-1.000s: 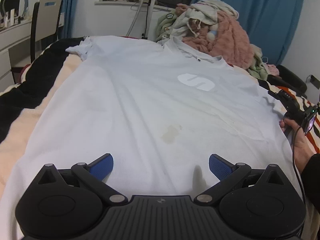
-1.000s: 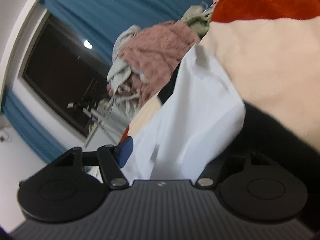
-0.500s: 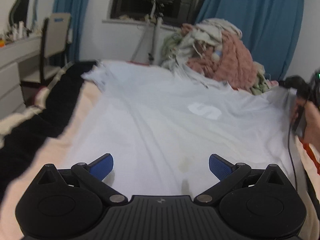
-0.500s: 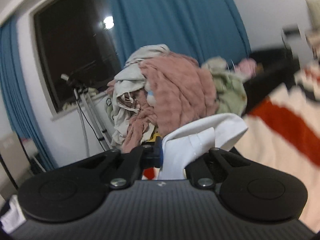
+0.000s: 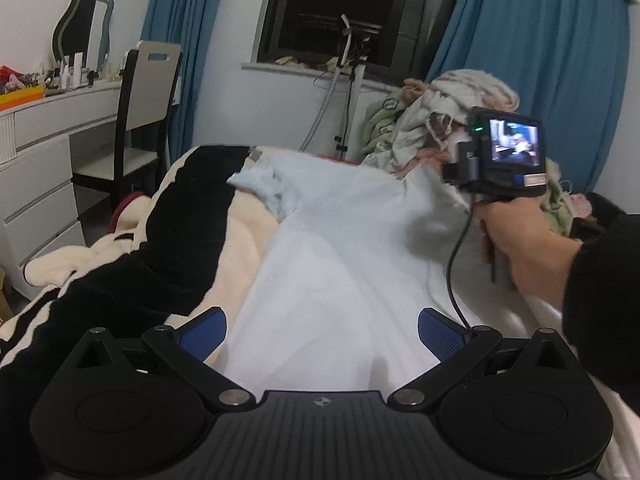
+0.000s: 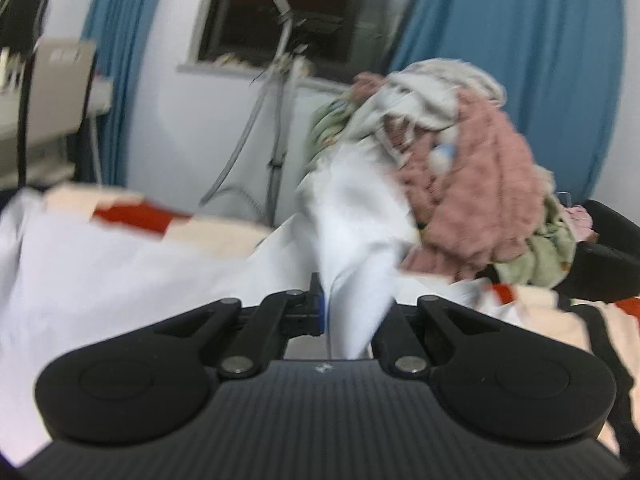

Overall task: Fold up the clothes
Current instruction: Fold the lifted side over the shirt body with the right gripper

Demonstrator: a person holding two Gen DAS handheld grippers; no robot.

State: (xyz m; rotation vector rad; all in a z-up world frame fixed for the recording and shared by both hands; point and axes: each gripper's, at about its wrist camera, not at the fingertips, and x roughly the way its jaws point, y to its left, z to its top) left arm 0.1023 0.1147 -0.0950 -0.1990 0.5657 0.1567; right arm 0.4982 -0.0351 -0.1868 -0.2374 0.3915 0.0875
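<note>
The bed [image 5: 120, 280] carries a plush blanket [image 5: 168, 240] in black and cream, with red stripes visible in the right wrist view, and it fills the space below both claws. On the blanket lies the white shirt [image 5: 340, 272], spread out long. It starts directly under the left claw [image 5: 322, 330] and reaches away in front of it. Its far sleeve [image 5: 264, 186] is crumpled, ahead of the left claw and a little to its left side.

Beyond the shirt, in front of the right claw [image 6: 348, 312], stands a heap of clothes [image 6: 472, 184] with a pink fluffy piece on top. Blue curtains [image 5: 540, 60] and a dark window [image 5: 352, 8] are behind it. Far to the left of the left claw are a white dresser [image 5: 36, 152] and a chair [image 5: 148, 92].

The left claw is released, its blue pads wide apart above the shirt, and no cloth is between them. The right claw is clenched on a raised edge of the shirt [image 6: 352, 240], which stands up from its jaws like a peak. In the left wrist view, a hand [image 5: 516, 248] in a dark sleeve holds this right tool, ahead and to the right of the left claw.
</note>
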